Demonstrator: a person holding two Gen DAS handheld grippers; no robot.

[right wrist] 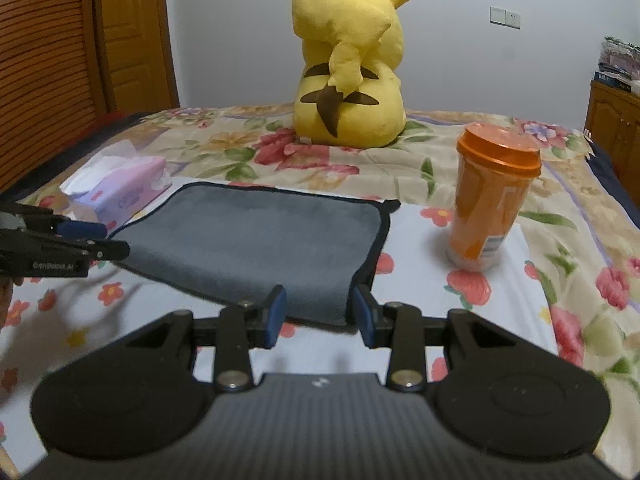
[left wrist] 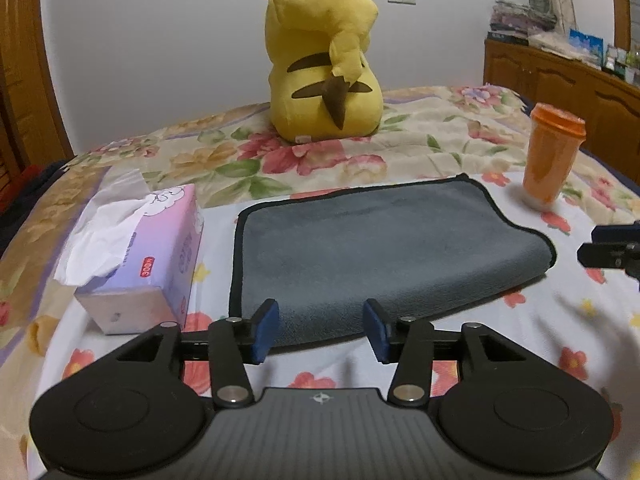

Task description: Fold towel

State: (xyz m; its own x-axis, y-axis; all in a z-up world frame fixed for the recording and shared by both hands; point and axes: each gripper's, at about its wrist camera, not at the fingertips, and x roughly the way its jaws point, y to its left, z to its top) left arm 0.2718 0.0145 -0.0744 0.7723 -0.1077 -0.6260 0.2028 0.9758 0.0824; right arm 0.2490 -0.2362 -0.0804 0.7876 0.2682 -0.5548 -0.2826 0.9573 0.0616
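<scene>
A grey towel (left wrist: pixel 372 248) with black edging lies folded flat on the floral bedspread; it also shows in the right wrist view (right wrist: pixel 256 240). My left gripper (left wrist: pixel 322 330) is open and empty, its blue pads just in front of the towel's near edge. My right gripper (right wrist: pixel 318 314) is open and empty at the towel's near right corner. The left gripper shows at the left edge of the right wrist view (right wrist: pixel 76 240). The right gripper shows at the right edge of the left wrist view (left wrist: pixel 612 248).
A yellow plush toy (left wrist: pixel 324 60) sits behind the towel. A tissue box (left wrist: pixel 136 256) lies to the towel's left. An orange lidded cup (right wrist: pixel 492 196) stands to its right. Wooden cabinets stand at the far right and a wooden door at the left.
</scene>
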